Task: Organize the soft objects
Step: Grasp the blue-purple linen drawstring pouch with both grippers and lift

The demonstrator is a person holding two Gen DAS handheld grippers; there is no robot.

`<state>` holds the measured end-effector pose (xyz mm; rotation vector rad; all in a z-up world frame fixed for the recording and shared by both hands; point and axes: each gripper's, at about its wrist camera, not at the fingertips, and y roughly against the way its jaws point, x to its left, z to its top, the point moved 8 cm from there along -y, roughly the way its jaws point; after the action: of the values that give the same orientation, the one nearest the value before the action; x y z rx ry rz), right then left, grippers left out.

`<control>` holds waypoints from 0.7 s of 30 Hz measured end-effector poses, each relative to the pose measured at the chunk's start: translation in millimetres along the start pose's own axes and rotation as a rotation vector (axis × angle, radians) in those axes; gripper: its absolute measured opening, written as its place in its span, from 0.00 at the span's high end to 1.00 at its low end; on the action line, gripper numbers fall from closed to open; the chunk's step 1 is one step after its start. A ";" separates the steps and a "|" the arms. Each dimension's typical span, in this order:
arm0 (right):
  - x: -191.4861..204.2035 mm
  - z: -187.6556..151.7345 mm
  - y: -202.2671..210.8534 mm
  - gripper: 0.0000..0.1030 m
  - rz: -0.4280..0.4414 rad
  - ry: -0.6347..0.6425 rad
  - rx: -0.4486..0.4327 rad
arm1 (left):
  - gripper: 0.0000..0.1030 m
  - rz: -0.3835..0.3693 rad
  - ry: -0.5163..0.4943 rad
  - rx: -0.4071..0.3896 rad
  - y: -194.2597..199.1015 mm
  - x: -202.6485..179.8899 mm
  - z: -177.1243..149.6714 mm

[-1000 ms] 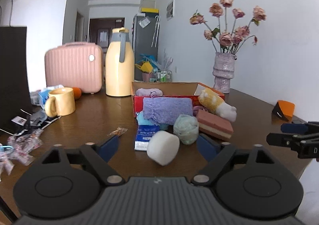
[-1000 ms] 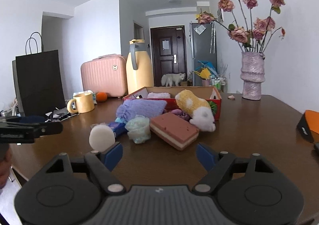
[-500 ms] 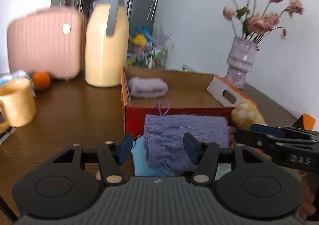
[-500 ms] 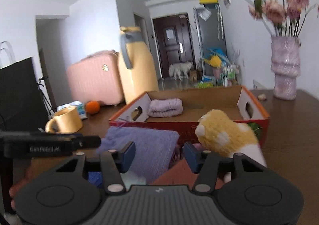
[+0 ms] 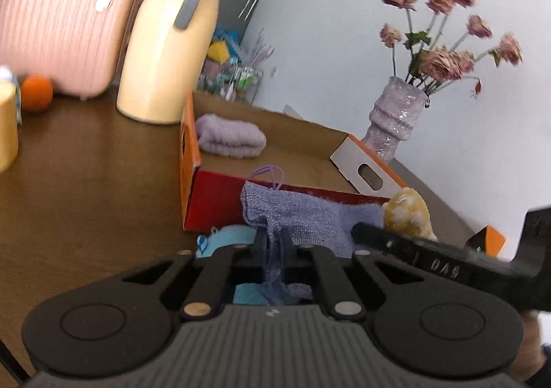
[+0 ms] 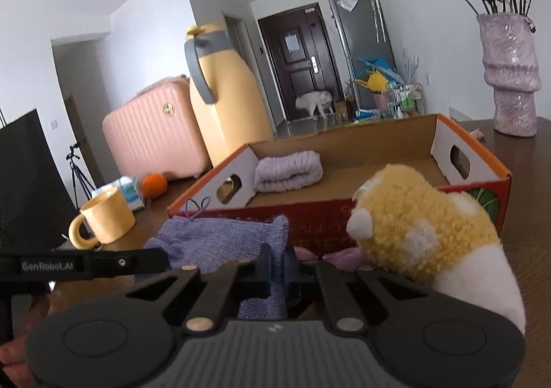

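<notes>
Lavender woven cloth (image 5: pixel 310 216) lies just in front of the red cardboard box (image 5: pixel 213 202) on the wooden surface (image 5: pixel 86 174). My left hand-held gripper (image 5: pixel 273 243) has pinched one end of it, and my right hand-held gripper (image 6: pixel 277 267) is clamped on the other end. A yellow plush toy (image 6: pixel 423 229) leans against the box, with a folded lilac knit (image 6: pixel 289 169) inside.

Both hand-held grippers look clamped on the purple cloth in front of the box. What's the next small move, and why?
Probably lift it together, up and forward over the box's red front wall. The left hand-held gripper and right hand-held gripper are each shut on the purple cloth, which hangs outside the cardboard box. There is open floor beside the folded lilac towel.
</notes>
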<state>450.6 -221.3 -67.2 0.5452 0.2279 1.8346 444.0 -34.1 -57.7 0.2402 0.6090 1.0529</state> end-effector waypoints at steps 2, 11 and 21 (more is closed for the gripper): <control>4.7 8.0 7.5 0.95 -0.003 0.020 -0.035 | 0.93 0.010 -0.032 -0.028 4.3 -6.7 2.3; 41.3 47.3 93.1 0.95 0.023 0.104 -0.163 | 0.93 -0.007 -0.150 -0.184 91.9 -71.0 32.4; 59.2 -41.5 176.5 0.95 0.039 0.115 -0.022 | 0.93 -0.022 -0.112 -0.096 158.5 -110.5 -58.6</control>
<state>267.1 -219.5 -14.9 0.4317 0.2755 1.9070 254.5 -58.4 7.5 0.2064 0.4580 1.0378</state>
